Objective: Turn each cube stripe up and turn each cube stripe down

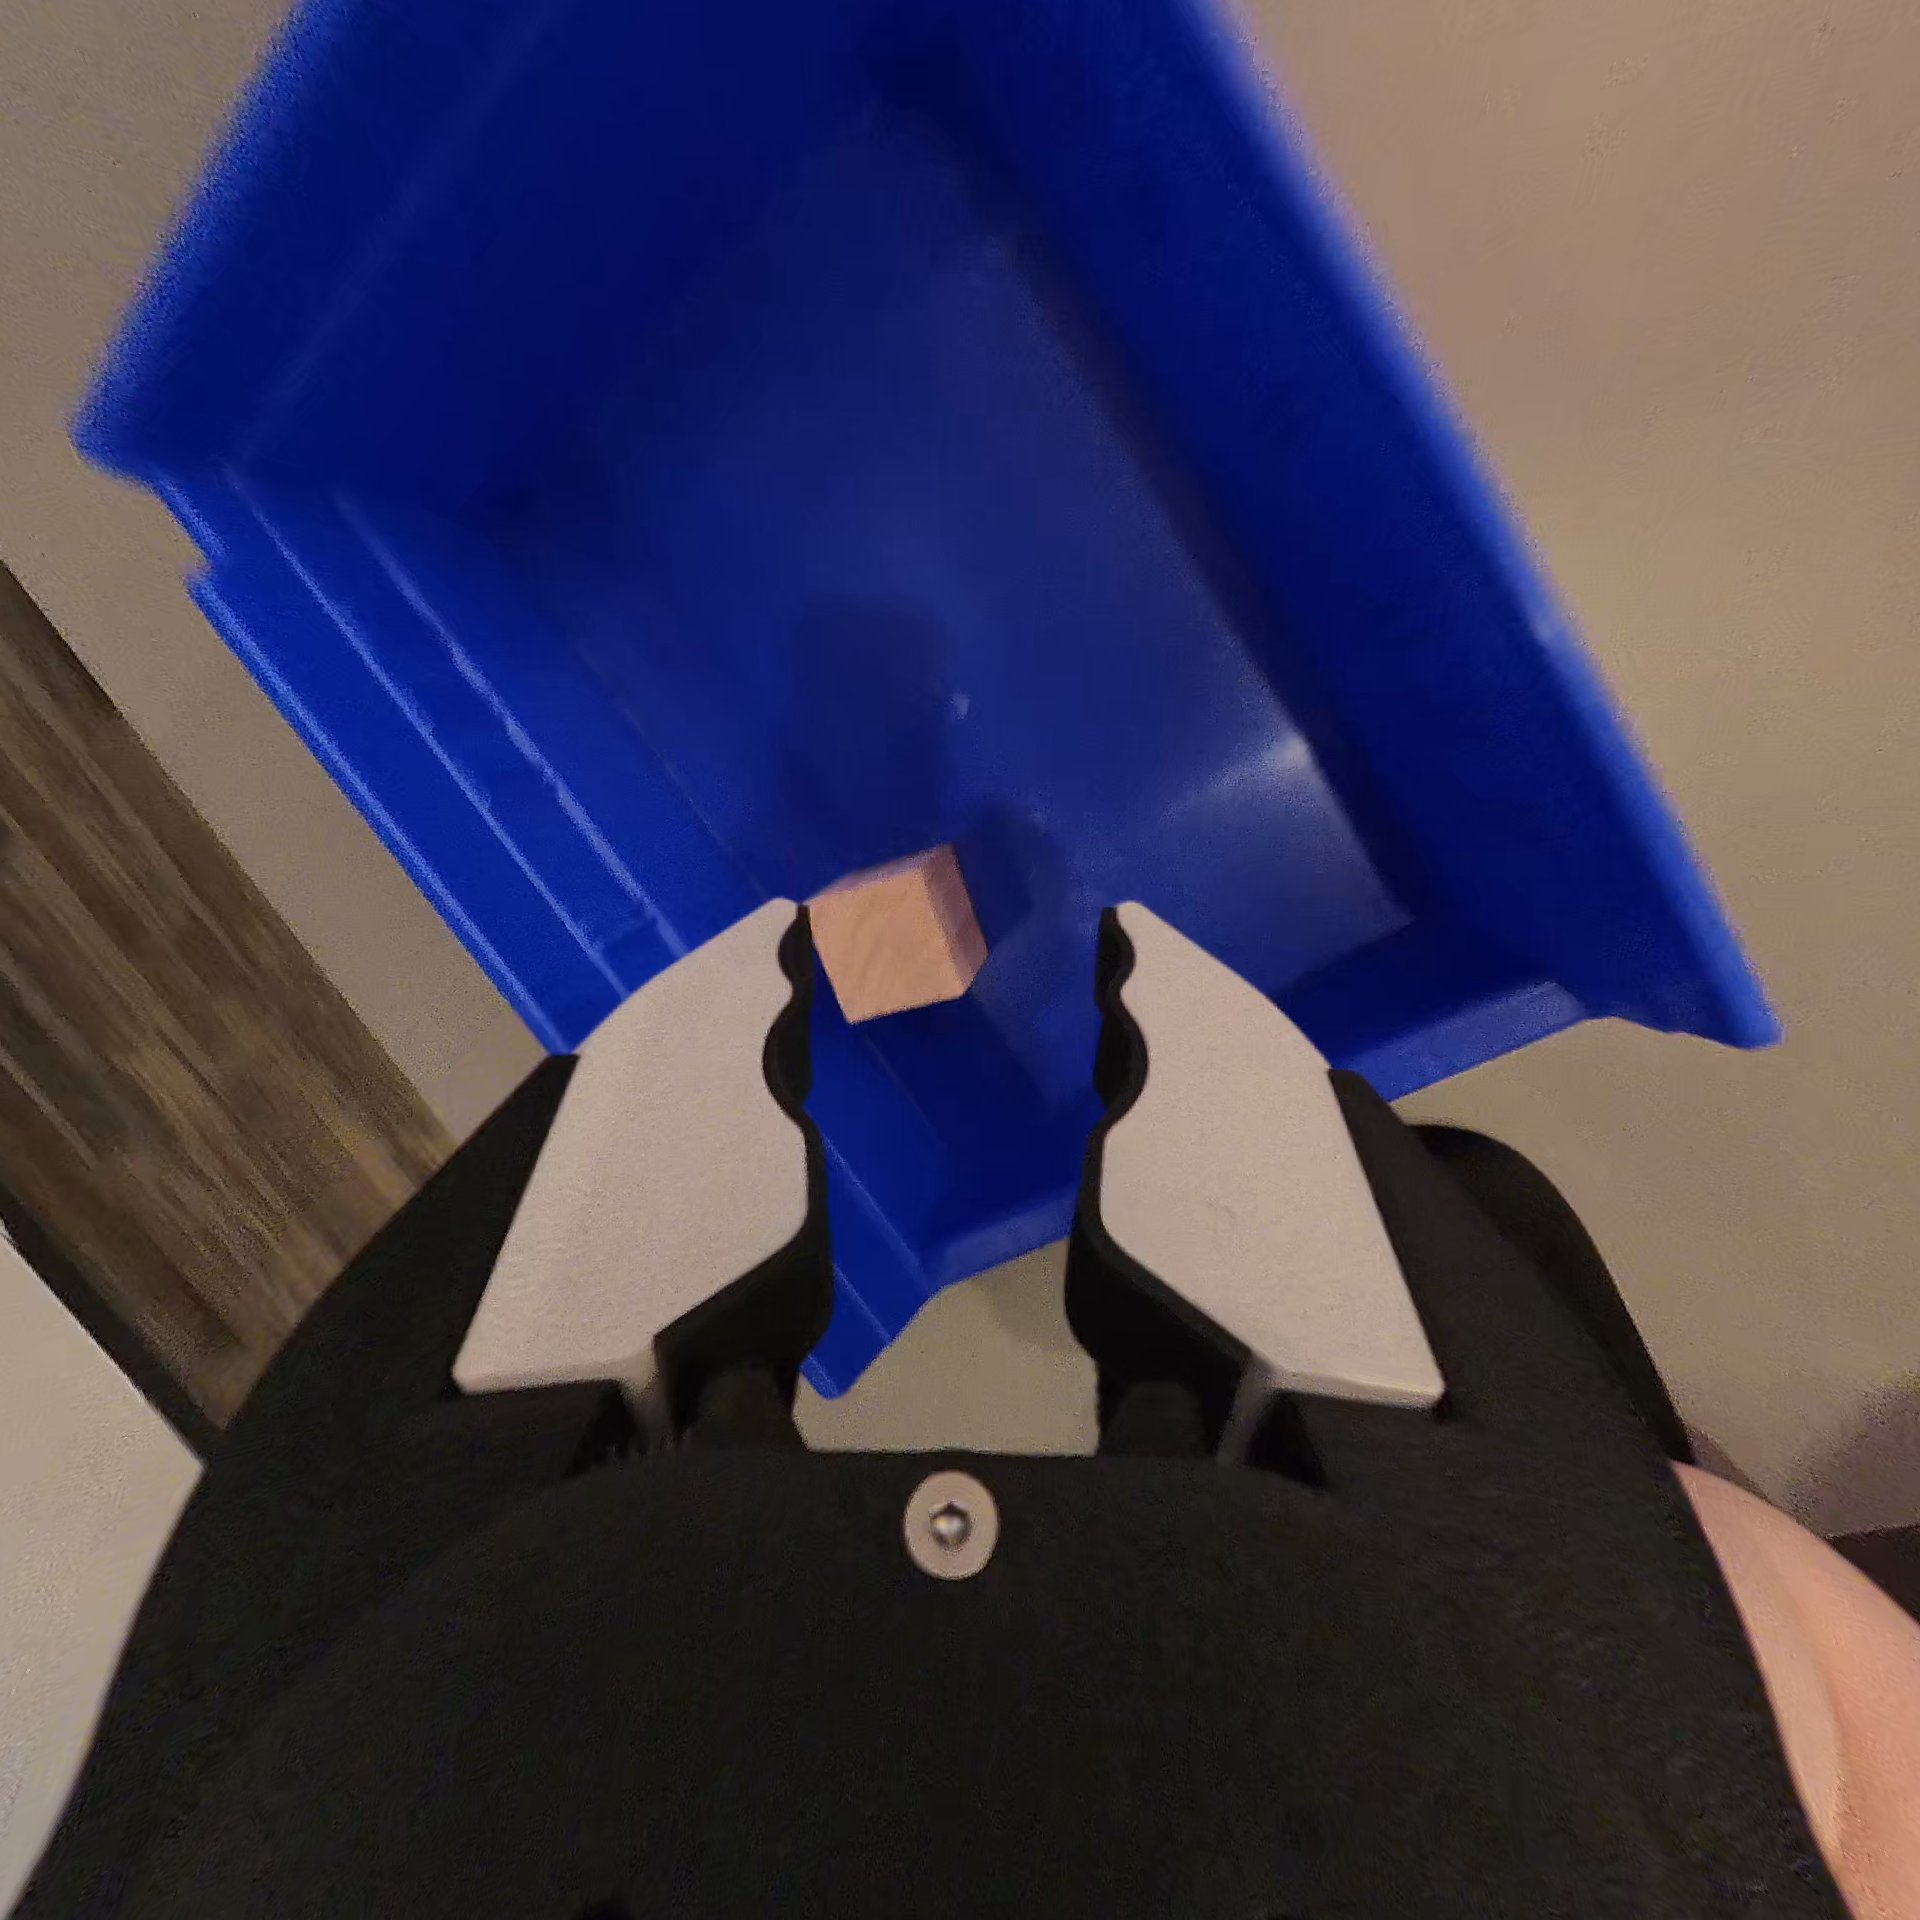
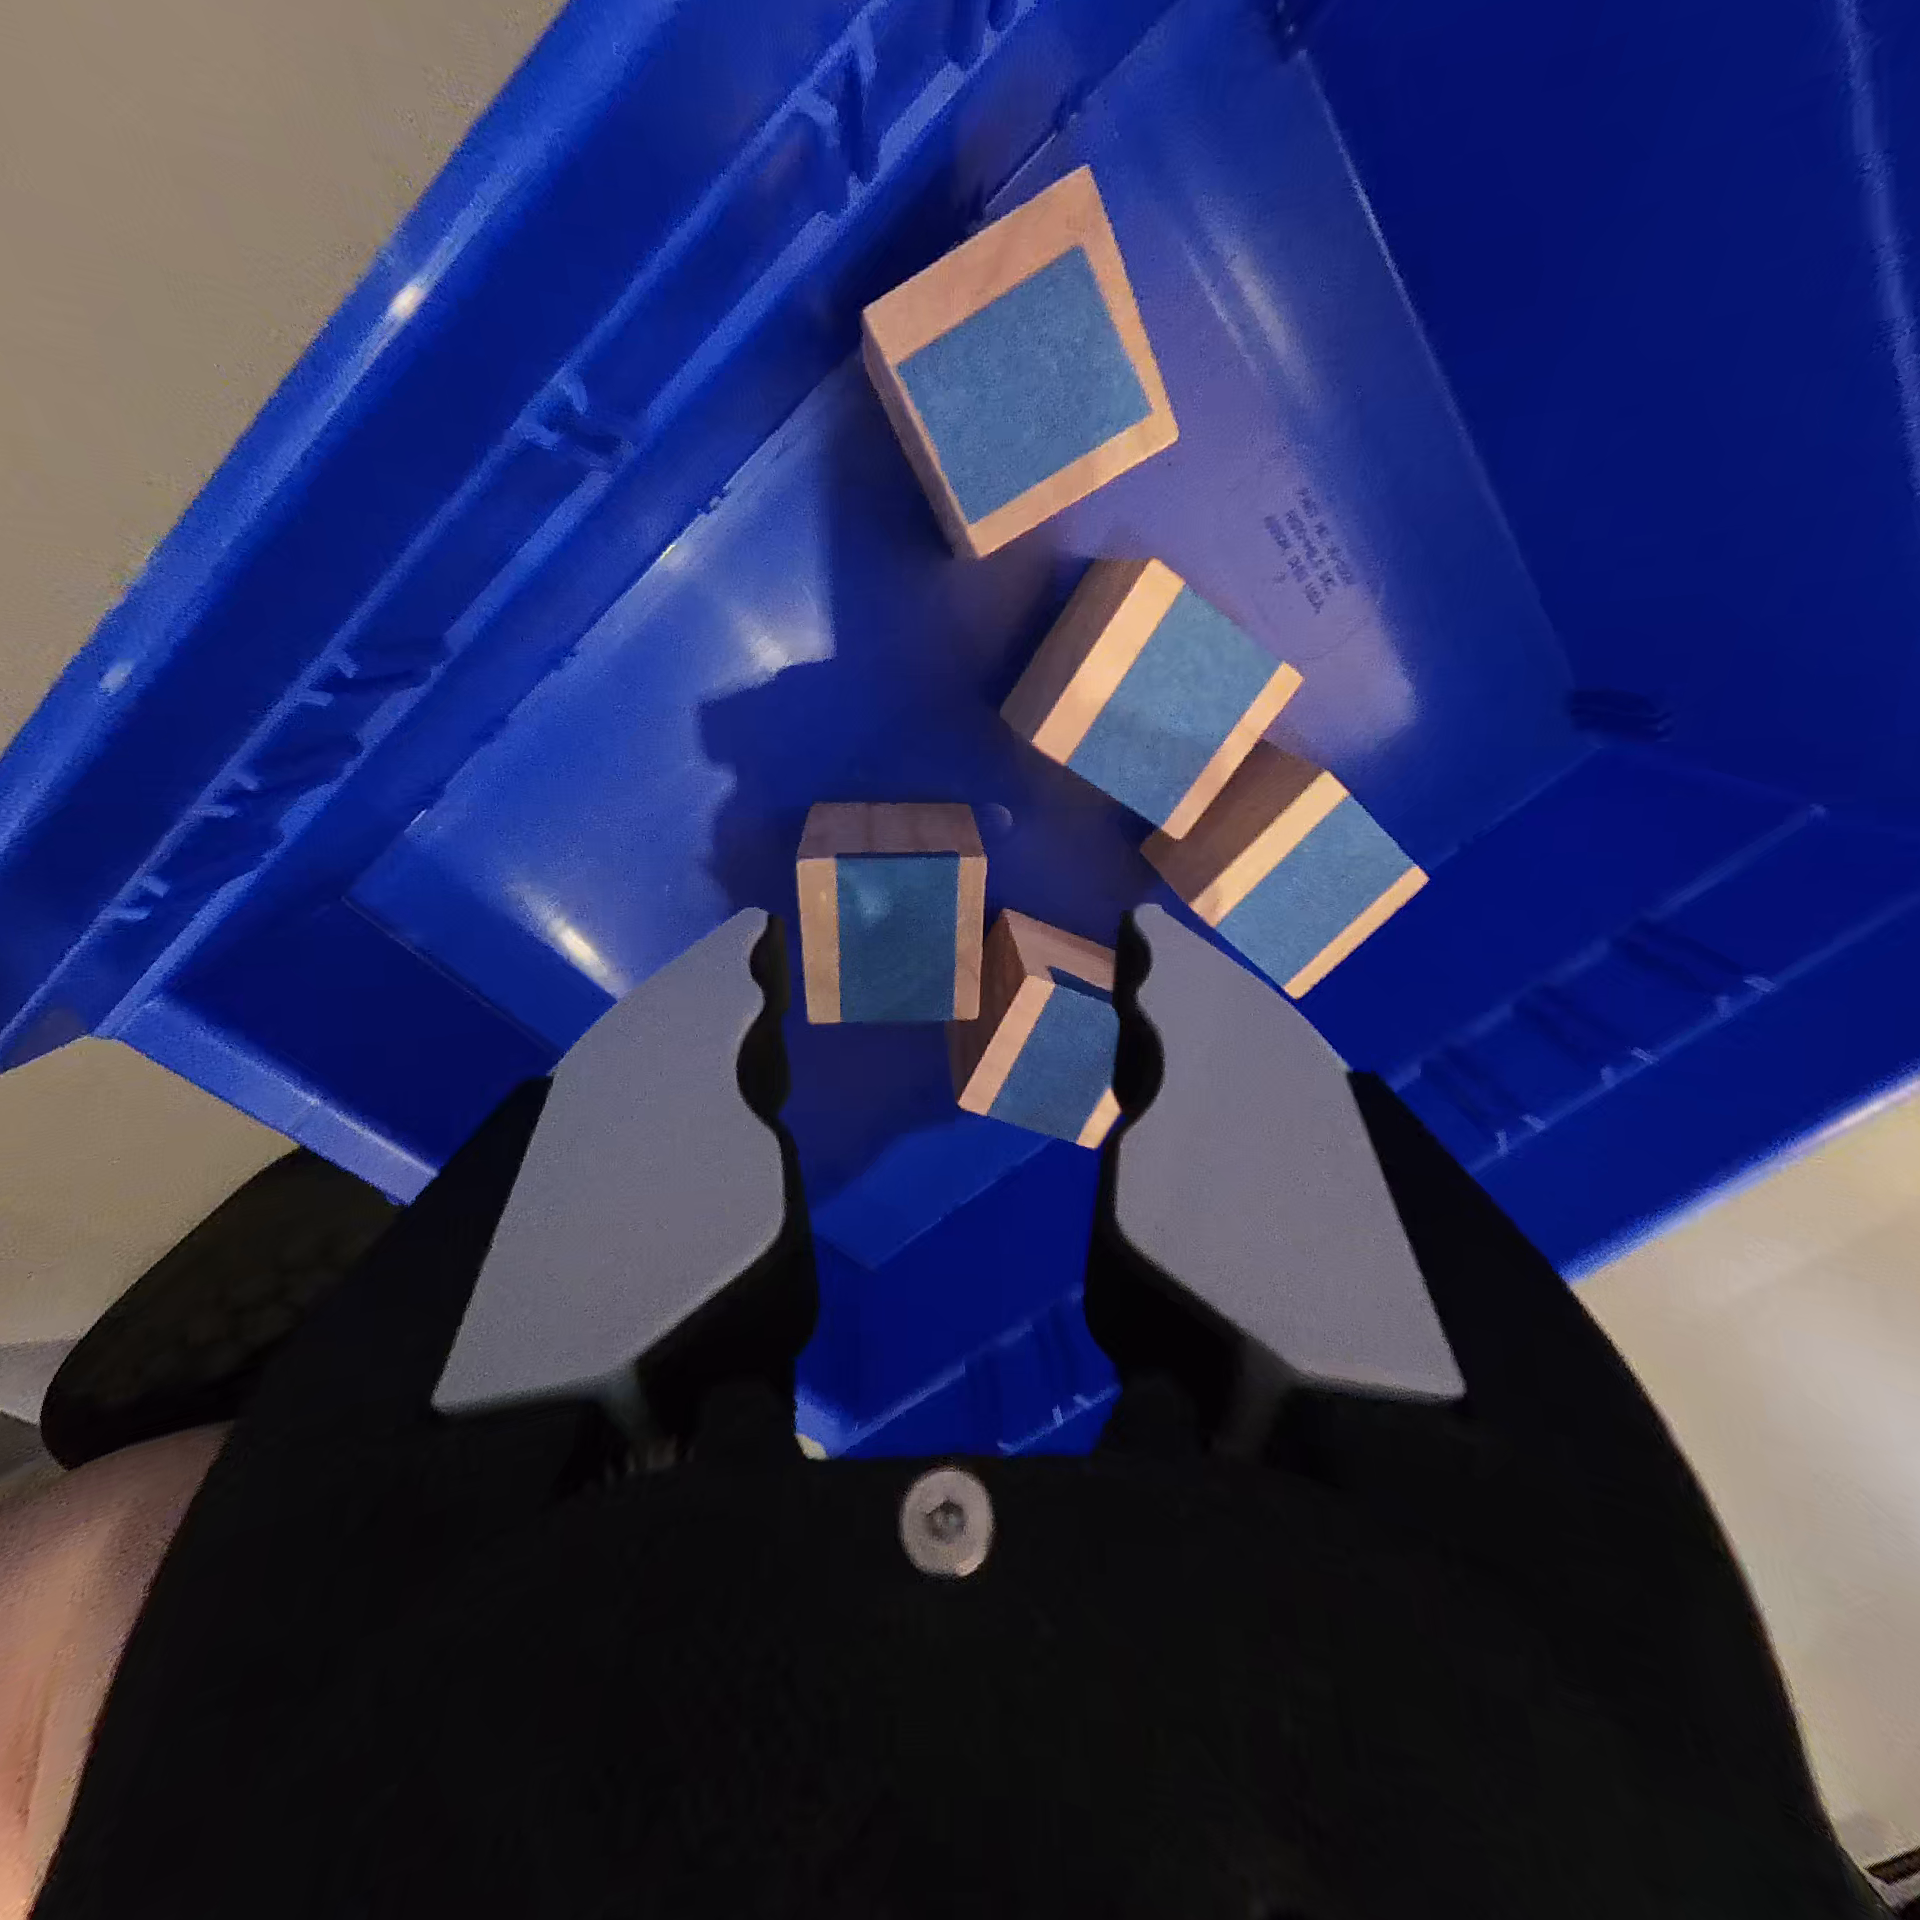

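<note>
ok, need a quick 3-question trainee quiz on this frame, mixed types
1. Count: how many wooden cubes with blue tape stripes lie in the blue plastic bin in the right wrist view?
2. True or false: the right gripper is shut on a cube.
3. Choose: the lone plain wooden cube in the left wrist view shows (A) a blue stripe, (B) no stripe on its visible faces.

Key: 1. five; 2. false, it is open; 3. B.
</note>
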Demonstrator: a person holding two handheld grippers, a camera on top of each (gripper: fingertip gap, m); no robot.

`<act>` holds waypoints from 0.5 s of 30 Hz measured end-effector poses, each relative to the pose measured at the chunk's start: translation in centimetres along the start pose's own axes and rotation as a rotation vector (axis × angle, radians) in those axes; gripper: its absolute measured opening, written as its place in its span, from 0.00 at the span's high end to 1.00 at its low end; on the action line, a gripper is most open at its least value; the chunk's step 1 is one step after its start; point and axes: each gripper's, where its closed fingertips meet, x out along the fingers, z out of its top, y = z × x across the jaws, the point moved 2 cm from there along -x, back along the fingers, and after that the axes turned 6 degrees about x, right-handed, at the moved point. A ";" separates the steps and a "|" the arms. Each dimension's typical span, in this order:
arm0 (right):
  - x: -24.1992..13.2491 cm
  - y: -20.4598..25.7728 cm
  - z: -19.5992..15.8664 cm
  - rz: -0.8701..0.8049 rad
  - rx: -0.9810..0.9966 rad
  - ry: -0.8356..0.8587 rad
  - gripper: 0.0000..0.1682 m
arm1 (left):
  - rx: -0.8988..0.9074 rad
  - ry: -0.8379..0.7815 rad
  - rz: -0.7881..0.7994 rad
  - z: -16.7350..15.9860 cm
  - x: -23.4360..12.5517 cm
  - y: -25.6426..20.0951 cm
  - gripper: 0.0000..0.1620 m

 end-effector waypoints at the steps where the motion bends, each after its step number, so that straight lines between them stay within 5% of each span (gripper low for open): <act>1: -0.2 0.0 0.0 -0.006 -0.002 -0.005 0.63 | -0.047 0.042 -0.011 -0.7 0.7 0.5 0.67; 9: -0.7 0.5 -0.3 -0.019 -0.020 -0.002 0.63 | -0.266 0.196 -0.193 -3.5 4.8 0.8 0.60; 15: -1.0 0.8 -0.2 -0.024 -0.036 -0.005 0.63 | -0.350 0.245 -0.179 -4.1 6.2 1.7 0.57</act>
